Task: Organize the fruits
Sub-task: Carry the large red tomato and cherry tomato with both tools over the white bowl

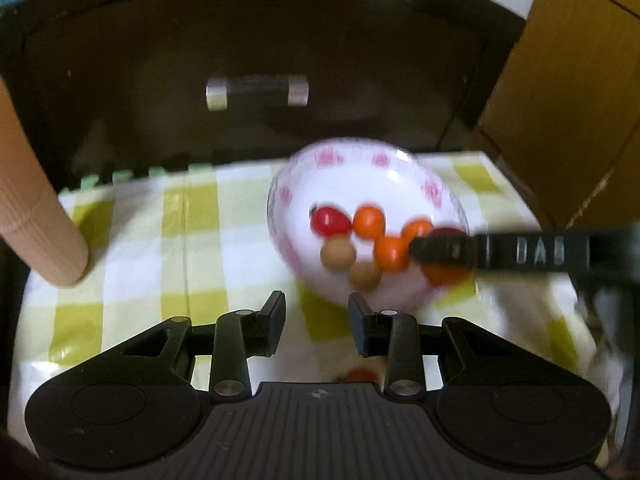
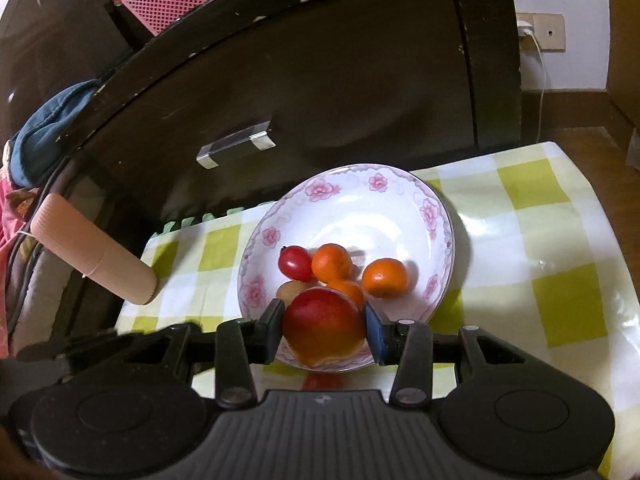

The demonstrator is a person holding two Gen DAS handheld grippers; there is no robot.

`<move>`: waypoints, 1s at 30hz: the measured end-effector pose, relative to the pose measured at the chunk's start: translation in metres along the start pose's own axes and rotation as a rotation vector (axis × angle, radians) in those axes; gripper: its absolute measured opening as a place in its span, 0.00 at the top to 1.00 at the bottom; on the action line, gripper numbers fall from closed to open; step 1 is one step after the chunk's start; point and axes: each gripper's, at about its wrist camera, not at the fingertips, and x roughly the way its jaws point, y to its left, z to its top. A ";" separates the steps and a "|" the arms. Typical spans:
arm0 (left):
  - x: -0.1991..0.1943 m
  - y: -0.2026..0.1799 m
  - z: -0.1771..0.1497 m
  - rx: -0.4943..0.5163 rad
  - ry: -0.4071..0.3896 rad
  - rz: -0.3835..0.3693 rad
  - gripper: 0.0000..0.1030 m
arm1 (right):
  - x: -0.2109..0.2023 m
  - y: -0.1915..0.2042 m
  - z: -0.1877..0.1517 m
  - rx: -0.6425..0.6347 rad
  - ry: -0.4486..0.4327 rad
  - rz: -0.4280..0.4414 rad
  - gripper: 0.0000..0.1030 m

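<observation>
Right claw (image 2: 324,330) clamped on a red-orange fruit (image 2: 323,325) over the near rim of the bowl (image 2: 400,204); left claw (image 1: 317,322) apart, empty, above the checked counter (image 1: 200,240).

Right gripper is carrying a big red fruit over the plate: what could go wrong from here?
1. The red fruit is pinched only at its sides by the right gripper; round and smooth, it may slip.
2. Released here, it could land on the small orange fruits in the plate and scatter them.
3. The plate sits near the cloth's back edge; a knock might push it off.
</observation>
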 end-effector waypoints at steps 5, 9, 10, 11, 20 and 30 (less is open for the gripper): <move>-0.002 -0.003 -0.022 -0.002 0.063 -0.060 0.58 | 0.001 -0.003 -0.001 0.011 0.009 -0.001 0.61; -0.001 -0.022 -0.021 0.058 0.047 -0.066 0.53 | -0.006 -0.002 -0.004 0.008 0.002 -0.001 0.61; 0.001 -0.024 -0.020 0.060 0.043 -0.067 0.52 | -0.008 -0.002 -0.004 0.010 0.000 -0.001 0.61; 0.004 -0.026 -0.018 0.050 0.044 -0.076 0.51 | -0.009 -0.002 -0.004 0.011 -0.002 -0.002 0.61; 0.040 -0.031 -0.012 -0.002 0.082 -0.053 0.53 | -0.006 -0.010 -0.001 0.033 0.000 -0.001 0.61; 0.045 -0.037 -0.018 0.010 0.089 0.005 0.65 | -0.007 -0.007 0.000 0.028 -0.003 0.002 0.61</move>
